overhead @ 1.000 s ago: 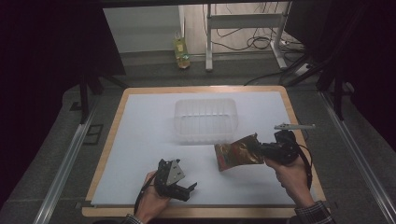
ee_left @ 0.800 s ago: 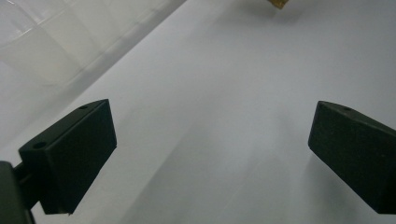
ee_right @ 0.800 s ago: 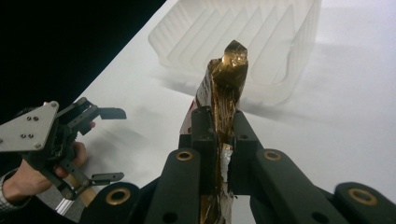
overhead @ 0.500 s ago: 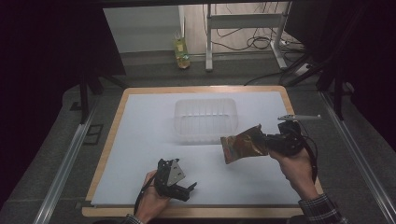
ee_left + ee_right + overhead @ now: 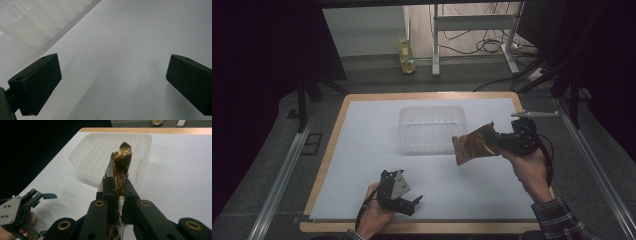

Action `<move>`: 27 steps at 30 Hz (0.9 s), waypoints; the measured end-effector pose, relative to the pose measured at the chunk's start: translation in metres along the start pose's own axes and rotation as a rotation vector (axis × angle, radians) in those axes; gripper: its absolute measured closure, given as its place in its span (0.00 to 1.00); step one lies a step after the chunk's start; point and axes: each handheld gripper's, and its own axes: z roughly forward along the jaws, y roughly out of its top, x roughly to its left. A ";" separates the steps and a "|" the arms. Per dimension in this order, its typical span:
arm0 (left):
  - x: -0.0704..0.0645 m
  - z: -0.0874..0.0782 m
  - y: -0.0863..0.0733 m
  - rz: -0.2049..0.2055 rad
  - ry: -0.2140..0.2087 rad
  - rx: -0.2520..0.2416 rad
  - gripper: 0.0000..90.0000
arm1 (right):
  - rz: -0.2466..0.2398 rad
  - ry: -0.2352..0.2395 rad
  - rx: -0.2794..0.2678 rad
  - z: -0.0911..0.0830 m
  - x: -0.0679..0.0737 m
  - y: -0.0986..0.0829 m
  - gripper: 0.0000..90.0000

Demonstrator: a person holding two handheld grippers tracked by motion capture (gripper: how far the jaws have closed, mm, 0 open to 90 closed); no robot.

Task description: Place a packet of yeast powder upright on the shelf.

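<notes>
A crumpled gold-brown foil packet hangs in the air just right of a clear ribbed plastic tray, above the white table sheet. My right gripper is shut on the packet's right end. In the right gripper view the packet sticks up from between the closed jaws of that gripper, with the tray behind it. My left gripper rests low near the front edge, open, with nothing between its fingers. A corner of the tray shows in the left gripper view.
A wooden border frames the white sheet. A thin grey rod-like piece lies at the table's right edge. Beyond the table a yellow bottle stands on the floor near a metal stand and cables.
My right gripper has carried the packet up and away from the front, closer to the tray's right side. The left gripper has stayed put.
</notes>
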 end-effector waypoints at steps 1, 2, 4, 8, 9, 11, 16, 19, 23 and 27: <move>0.000 0.000 0.000 -0.002 -0.001 0.000 0.00 | 0.000 -0.002 -0.002 0.000 0.000 0.002 0.94; 0.000 0.000 0.000 -0.004 -0.002 -0.001 0.00 | 0.002 -0.006 -0.006 0.001 0.000 0.004 0.94; 0.001 0.000 0.000 -0.007 -0.004 -0.002 0.00 | 0.004 -0.010 -0.011 0.001 0.000 0.008 0.94; 0.001 -0.001 0.000 -0.006 -0.001 -0.006 0.00 | 0.004 -0.025 -0.022 0.003 0.001 0.015 0.94; 0.001 -0.002 0.000 -0.008 -0.001 -0.007 0.00 | 0.005 -0.028 -0.024 0.004 0.001 0.017 0.94; 0.002 -0.002 0.000 -0.001 0.000 -0.004 0.00 | 0.008 -0.034 -0.027 0.005 0.000 0.020 0.94; 0.002 -0.003 0.000 -0.002 0.002 -0.006 0.00 | 0.009 -0.052 -0.036 0.010 0.000 0.028 0.94; 0.002 -0.003 0.000 -0.003 0.002 -0.006 0.00 | 0.010 -0.062 -0.041 0.013 0.000 0.033 0.94; 0.002 -0.003 0.000 -0.002 0.002 -0.006 0.00 | 0.009 -0.077 -0.048 0.017 -0.001 0.040 0.94; 0.003 -0.003 -0.001 0.000 0.005 -0.005 0.00 | 0.008 -0.098 -0.052 0.022 -0.002 0.046 0.94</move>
